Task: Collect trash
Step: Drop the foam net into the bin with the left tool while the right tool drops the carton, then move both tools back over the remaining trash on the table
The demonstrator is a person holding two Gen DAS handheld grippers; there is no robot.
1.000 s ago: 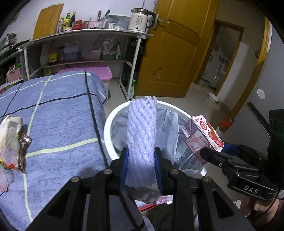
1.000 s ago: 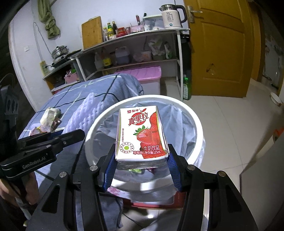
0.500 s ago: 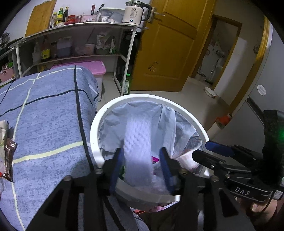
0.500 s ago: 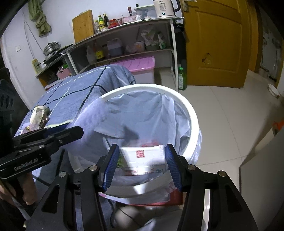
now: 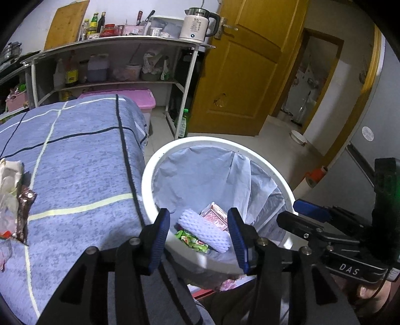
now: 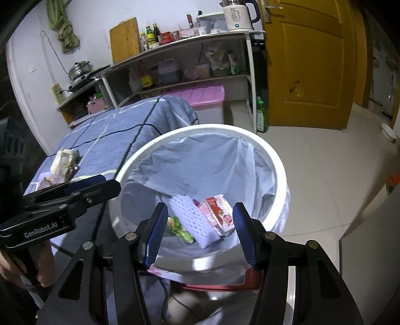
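A: Where does the trash stand?

B: The white foam net (image 5: 203,231) lies at the bottom of the white bin (image 5: 160,160), on the pale blue liner (image 5: 200,175). The strawberry milk carton (image 6: 217,212) lies touching it, at the net's 3 o'clock in the right wrist view. A green wrapper (image 6: 180,228) pokes out from under the net at its 8 o'clock.

A: And the grippers?

B: The left gripper (image 5: 198,237) hangs above the bin's near rim with its jaws parted and nothing between the blue pads (image 5: 160,240); the log-free look of it is plain, the net sits well below them. Those jaws have just been opening. The right gripper (image 6: 197,232) also hangs over the bin, jaws set wide, gripping nothing; the carton lies far beneath.

A: Anything left outside the bin?

B: Yes. On the blue striped cloth (image 5: 82,175) at 9 o'clock in the left wrist view sits a pile of crumpled wrappers (image 5: 15,195), well apart from the bin. The right wrist view shows the same pile (image 6: 63,165) at about 10 o'clock, beyond the left gripper's body.

A: And behind?

B: A shelf (image 6: 190,42) at 12 o'clock bears a white kettle (image 6: 237,15); a yellow door (image 6: 307,62) stands at 1 o'clock.
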